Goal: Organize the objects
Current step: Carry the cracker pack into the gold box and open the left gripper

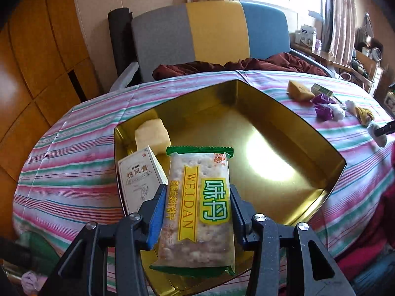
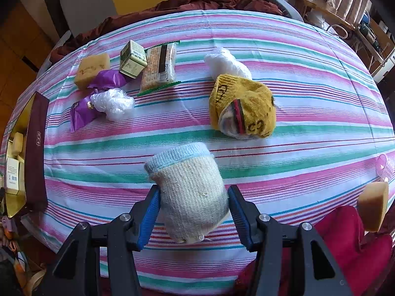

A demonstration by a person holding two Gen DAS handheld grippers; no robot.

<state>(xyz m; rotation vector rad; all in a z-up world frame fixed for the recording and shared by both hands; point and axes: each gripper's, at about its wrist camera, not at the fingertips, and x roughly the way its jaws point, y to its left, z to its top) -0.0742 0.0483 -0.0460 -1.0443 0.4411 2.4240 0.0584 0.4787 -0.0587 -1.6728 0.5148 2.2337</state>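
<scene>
Claws both clamped: left claw [image 1: 196,204] w/ cracker pack [image 1: 197,212], right claw [image 2: 193,208] w/ sock [image 2: 190,197].

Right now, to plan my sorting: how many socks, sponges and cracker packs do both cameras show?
Socks: 2 – cream sock, yellow sock
Sponges: 3 – tin sponge, left sponge, right sponge
Cracker packs: 2 – held pack, lying pack
Total: 7

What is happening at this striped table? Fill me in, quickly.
A person is sorting loose items with two handheld grippers. The left gripper is clamped on a clear, green-edged cracker packet, held over the open gold metal tin, which already holds a pale sponge block and a small white carton. The right gripper straddles a cream knitted sock with a blue cuff on the striped tablecloth.
</scene>
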